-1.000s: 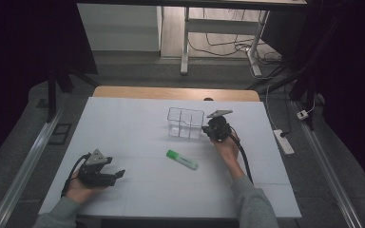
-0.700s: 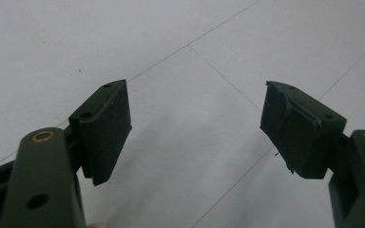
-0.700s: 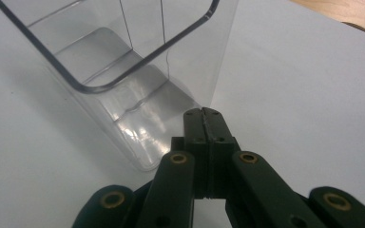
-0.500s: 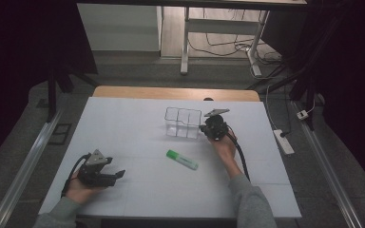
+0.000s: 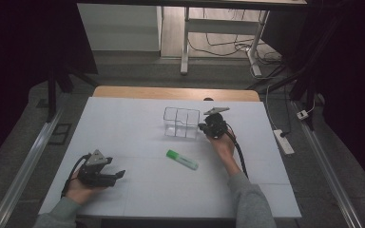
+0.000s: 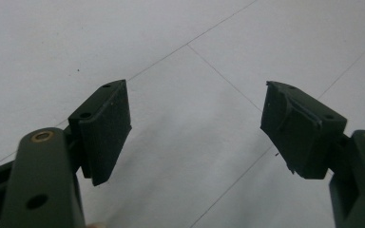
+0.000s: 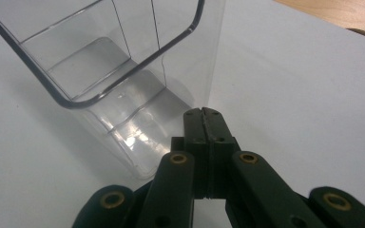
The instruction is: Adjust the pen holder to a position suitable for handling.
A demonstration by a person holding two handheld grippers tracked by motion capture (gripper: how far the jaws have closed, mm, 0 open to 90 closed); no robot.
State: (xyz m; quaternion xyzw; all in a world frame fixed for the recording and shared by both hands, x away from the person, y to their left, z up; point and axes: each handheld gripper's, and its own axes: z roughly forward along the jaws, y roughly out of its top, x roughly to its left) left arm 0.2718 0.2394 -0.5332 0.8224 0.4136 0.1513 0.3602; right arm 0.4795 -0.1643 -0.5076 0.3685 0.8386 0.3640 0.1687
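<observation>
A clear plastic organiser (image 5: 181, 122) with several compartments stands at the table's far middle. My right gripper (image 5: 203, 127) is shut and empty, its tips at the organiser's right side. In the right gripper view the closed jaws (image 7: 204, 114) meet at the base of the organiser's near corner (image 7: 123, 76), with nothing seen between them. A green highlighter (image 5: 181, 159) lies flat on the table, nearer the person and left of the right forearm. My left gripper (image 5: 118, 175) rests at the near left. Its jaws (image 6: 195, 128) stand wide open over bare table.
The white tabletop (image 5: 138, 137) has a wooden strip (image 5: 171, 92) along its far edge. A power strip (image 5: 283, 141) lies on the floor off the right edge. A metal rail (image 5: 28, 161) runs along the left side.
My right gripper has edged slightly left against the organiser, which seems to have shifted a little left with it. The left gripper and the highlighter have not moved.
</observation>
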